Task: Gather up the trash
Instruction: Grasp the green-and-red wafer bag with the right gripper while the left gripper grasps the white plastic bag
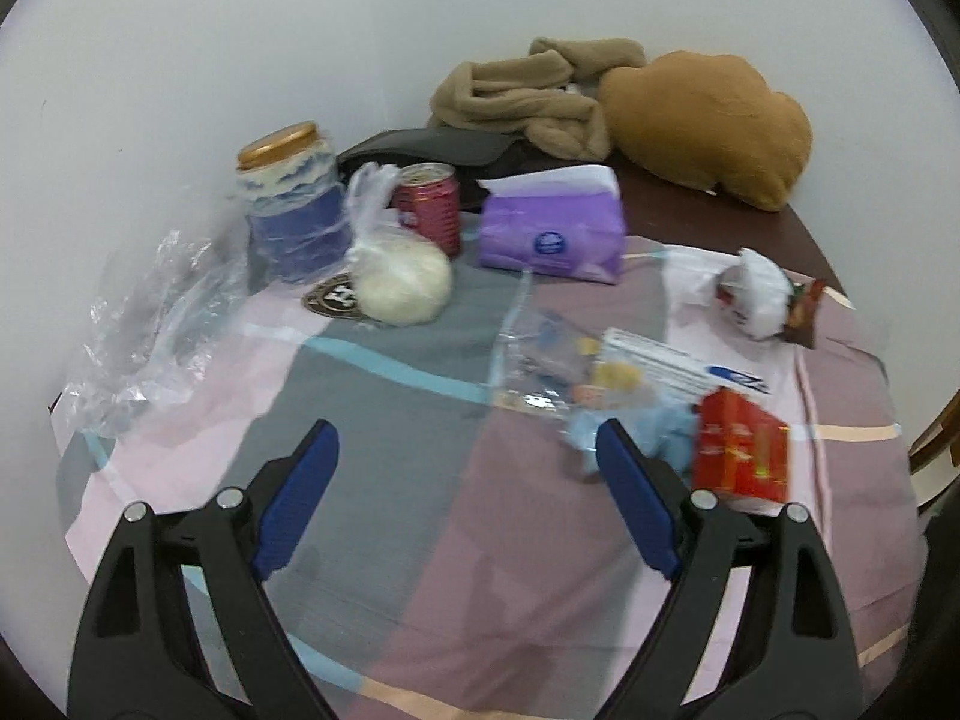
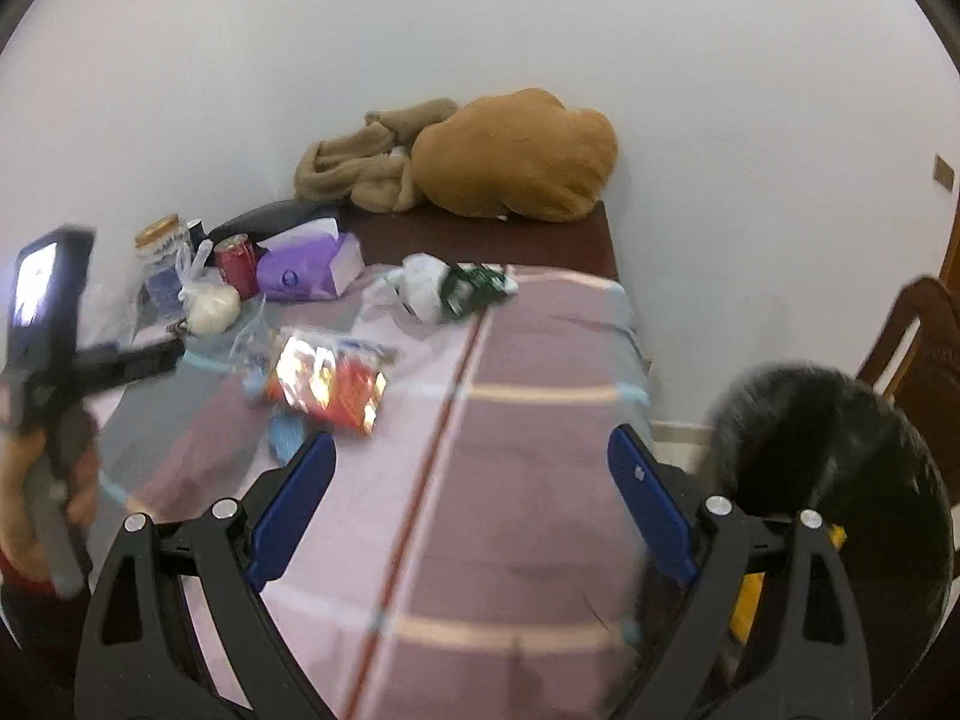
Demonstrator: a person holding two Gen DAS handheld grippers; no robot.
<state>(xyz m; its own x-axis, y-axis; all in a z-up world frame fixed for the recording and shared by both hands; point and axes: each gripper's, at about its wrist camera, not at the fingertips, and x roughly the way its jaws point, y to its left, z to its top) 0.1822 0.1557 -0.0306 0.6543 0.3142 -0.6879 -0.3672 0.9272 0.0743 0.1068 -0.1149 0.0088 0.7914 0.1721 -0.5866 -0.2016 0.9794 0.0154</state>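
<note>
Grippers first: left gripper [image 1: 468,450] hangs wide open over the checked cloth [image 1: 384,420], nothing between its blue pads; right gripper [image 2: 471,462] is spread open too, also empty; trash sits just ahead and right of the left one: a red snack packet [image 1: 741,450] nearly beside its right finger, a clear plastic bag [image 1: 552,354] further on, a crumpled white wrapper [image 1: 756,294] beyond, well apart; purple tissue pack [image 1: 552,228] and red can [image 1: 429,204] stand at the back of the tabletop [image 1: 750,210].
</note>
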